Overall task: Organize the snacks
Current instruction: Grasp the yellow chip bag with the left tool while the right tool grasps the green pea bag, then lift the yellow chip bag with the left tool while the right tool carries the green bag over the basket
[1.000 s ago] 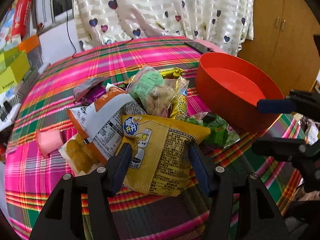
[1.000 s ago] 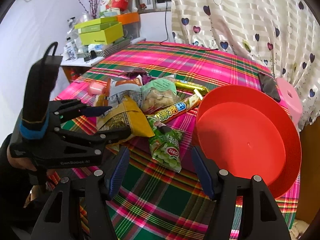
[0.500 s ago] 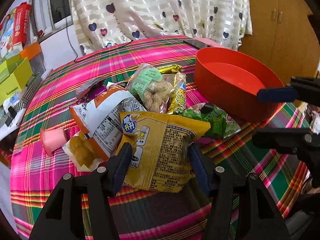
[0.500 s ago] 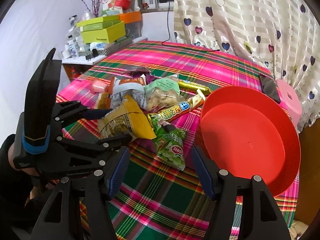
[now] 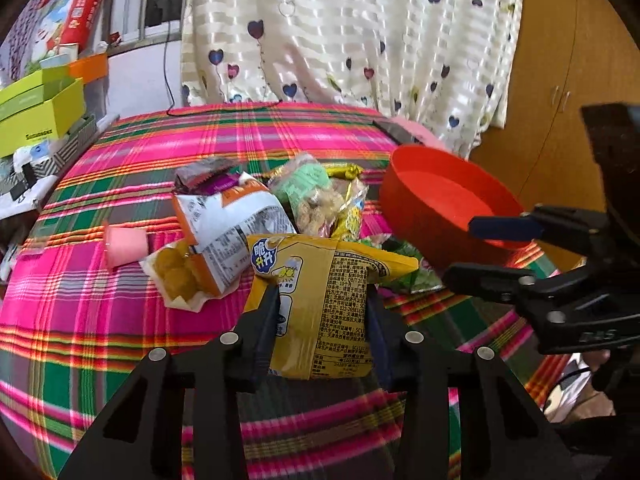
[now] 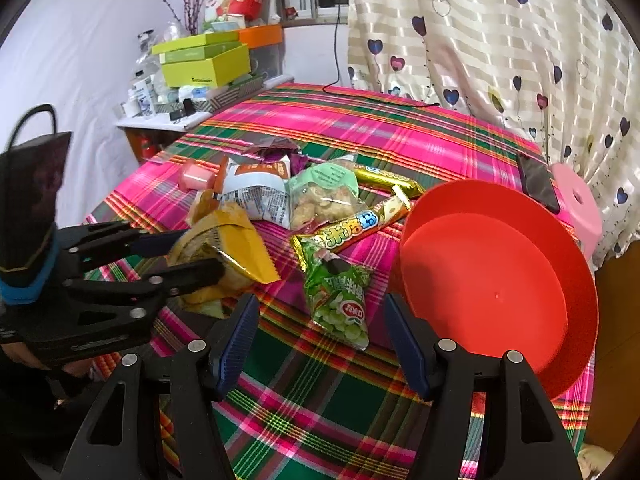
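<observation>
Left to right, across the plaid-covered table (image 6: 400,128): left hand-held gripper (image 5: 322,316), jaws just drawn in on the yellow snack bag (image 5: 328,292), pads pressing its crumpled sides, bag gripped low so that its printed top stands clear, tilted above the cloth; seen from the right wrist view as the same yellow bag (image 6: 236,248) pinched at the near-left edge of the heap. Behind it, pink cup (image 5: 124,242) on its side, orange-and-white packet (image 5: 228,228) leaning over a clear pack of golden balls (image 5: 176,276), clear bag with a green label (image 6: 324,192), long striped bar (image 6: 356,226) and gold bar (image 6: 388,178), piled touching and overlapping, presumably tipped out for sorting. Green pea packet (image 6: 340,292) flat, just beside the bowl. Red bowl (image 6: 496,280) empty at the right, near the heap, apparently the receiving vessel. Right hand-held gripper (image 6: 318,340) wide open, nothing between its pads, poised above the pea packet, probably awaiting its turn
</observation>
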Demonstrator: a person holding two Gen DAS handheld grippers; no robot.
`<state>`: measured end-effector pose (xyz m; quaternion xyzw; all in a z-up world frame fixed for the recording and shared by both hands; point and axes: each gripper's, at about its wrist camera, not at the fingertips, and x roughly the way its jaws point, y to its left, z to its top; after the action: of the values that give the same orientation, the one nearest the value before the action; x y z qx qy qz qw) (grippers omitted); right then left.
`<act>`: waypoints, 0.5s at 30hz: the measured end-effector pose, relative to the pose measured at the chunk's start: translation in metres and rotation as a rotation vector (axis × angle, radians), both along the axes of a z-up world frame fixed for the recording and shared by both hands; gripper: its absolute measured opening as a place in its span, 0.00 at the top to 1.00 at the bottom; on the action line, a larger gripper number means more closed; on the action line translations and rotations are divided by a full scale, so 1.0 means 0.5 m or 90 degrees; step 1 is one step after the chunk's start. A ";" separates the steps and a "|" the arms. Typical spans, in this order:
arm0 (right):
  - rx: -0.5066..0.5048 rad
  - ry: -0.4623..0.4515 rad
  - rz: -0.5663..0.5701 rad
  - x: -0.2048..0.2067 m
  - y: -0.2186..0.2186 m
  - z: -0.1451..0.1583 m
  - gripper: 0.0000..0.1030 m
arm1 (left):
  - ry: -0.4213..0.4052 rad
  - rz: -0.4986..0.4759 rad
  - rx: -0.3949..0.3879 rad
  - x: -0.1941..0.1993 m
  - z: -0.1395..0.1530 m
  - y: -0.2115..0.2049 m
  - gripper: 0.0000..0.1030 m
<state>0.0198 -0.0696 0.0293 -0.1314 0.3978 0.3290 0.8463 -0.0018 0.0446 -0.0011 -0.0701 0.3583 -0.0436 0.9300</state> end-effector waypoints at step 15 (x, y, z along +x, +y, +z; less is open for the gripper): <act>-0.090 0.036 0.019 0.026 0.065 -0.069 0.37 | -0.023 0.087 -0.053 -0.026 0.017 0.085 0.60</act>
<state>0.0328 -0.0369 -0.0053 -0.1871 0.4415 0.3160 0.8187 -0.0148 0.0871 0.0075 -0.1320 0.3338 0.0038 0.9333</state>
